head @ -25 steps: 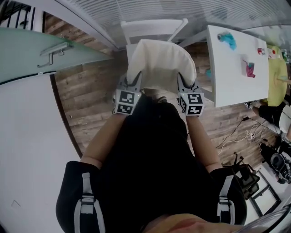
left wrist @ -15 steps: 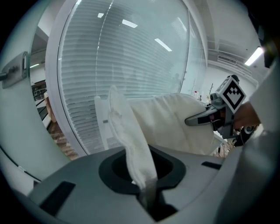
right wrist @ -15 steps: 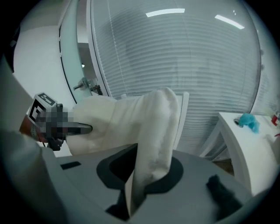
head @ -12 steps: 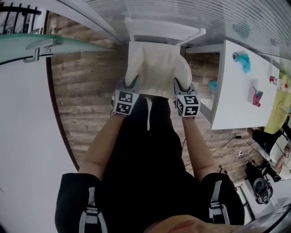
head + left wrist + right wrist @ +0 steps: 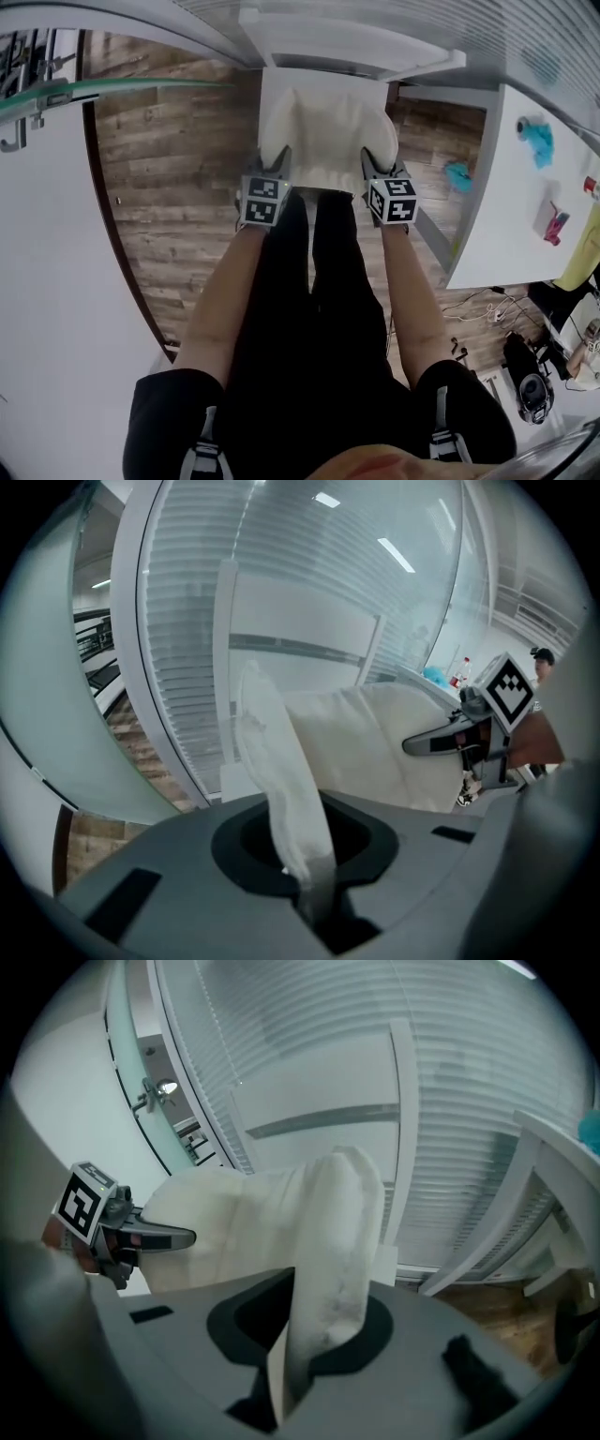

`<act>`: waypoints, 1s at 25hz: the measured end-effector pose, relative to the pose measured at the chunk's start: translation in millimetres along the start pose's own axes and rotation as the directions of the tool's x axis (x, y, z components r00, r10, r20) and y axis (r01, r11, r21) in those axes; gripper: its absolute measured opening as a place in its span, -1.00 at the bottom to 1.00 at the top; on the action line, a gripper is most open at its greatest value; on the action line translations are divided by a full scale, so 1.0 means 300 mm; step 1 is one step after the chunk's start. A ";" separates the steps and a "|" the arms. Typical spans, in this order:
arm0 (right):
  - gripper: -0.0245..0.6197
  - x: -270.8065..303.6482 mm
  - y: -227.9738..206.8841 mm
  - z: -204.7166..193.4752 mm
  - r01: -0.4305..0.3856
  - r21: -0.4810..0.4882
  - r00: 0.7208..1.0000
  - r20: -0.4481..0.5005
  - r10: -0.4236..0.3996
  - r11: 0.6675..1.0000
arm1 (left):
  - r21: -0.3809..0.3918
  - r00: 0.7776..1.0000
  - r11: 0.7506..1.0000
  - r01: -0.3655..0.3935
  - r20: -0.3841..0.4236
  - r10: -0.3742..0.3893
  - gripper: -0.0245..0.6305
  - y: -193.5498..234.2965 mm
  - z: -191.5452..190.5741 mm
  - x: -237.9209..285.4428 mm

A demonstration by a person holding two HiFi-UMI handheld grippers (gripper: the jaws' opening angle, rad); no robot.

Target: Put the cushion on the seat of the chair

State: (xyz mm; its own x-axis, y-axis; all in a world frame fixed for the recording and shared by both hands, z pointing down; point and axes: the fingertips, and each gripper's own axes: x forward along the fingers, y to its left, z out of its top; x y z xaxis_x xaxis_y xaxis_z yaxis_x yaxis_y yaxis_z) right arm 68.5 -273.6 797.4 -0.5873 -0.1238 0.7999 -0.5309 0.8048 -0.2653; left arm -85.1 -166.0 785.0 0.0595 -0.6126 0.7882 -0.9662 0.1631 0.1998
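A cream cushion (image 5: 328, 131) hangs over the seat of the white chair (image 5: 274, 86), whose backrest (image 5: 349, 45) is on the far side. My left gripper (image 5: 279, 161) is shut on the cushion's near left edge, and my right gripper (image 5: 371, 165) is shut on its near right edge. In the left gripper view a fold of the cushion (image 5: 281, 789) is pinched between the jaws of the left gripper (image 5: 302, 878). The right gripper view shows a thick fold of the cushion (image 5: 333, 1251) clamped in the right gripper (image 5: 281, 1382). Whether the cushion rests on the seat I cannot tell.
A white table (image 5: 511, 225) with small coloured items stands right of the chair, close to my right arm. A ribbed glass wall (image 5: 394, 19) runs behind the chair and a glass door (image 5: 56, 94) is at the left. Cables and bags (image 5: 525, 366) lie on the wooden floor.
Both grippers have come down together with the cushion, from in front of the backrest to low over the chair seat. Both grips are unchanged.
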 end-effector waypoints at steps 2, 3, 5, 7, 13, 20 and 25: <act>-0.75 0.061 -0.025 -0.045 -0.008 0.002 1.000 -0.018 0.008 1.000 | -0.021 1.000 1.000 0.003 -0.029 -0.004 -0.75 0.017 -0.053 0.066; -0.74 0.092 -0.038 -0.066 -0.014 0.002 1.000 -0.024 0.014 1.000 | -0.036 0.999 0.999 0.005 -0.044 -0.007 -0.75 0.026 -0.082 0.099; -0.74 0.153 -0.065 -0.103 -0.028 0.008 0.999 -0.026 0.028 1.000 | -0.078 0.998 0.997 0.012 -0.060 -0.017 -0.75 0.041 -0.122 0.161; -0.74 0.210 -0.094 -0.136 -0.035 0.026 0.999 -0.020 0.035 0.999 | -0.091 0.998 0.996 0.019 -0.066 -0.025 -0.75 0.054 -0.141 0.218; -0.72 0.352 -0.164 -0.227 -0.044 0.058 0.998 -0.041 0.046 0.997 | -0.094 0.993 0.995 0.031 -0.114 -0.042 -0.75 0.089 -0.222 0.383; -0.64 0.446 -0.229 -0.292 -0.051 0.083 0.994 -0.089 0.058 0.995 | -0.068 0.987 0.997 0.035 -0.154 -0.045 -0.74 0.133 -0.274 0.487; -0.55 0.492 -0.278 -0.317 -0.037 0.114 0.990 -0.132 0.052 0.993 | -0.029 0.979 0.999 0.038 -0.201 -0.044 -0.62 0.177 -0.280 0.546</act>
State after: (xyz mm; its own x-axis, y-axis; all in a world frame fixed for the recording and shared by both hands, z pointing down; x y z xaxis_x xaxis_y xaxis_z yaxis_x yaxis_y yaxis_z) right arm 84.2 -303.9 988.8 -0.5282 -0.0037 0.8491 -0.5751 0.7372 -0.3546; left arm -105.5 -192.6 973.6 0.1508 -0.4513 0.8796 -0.9554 0.1619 0.2468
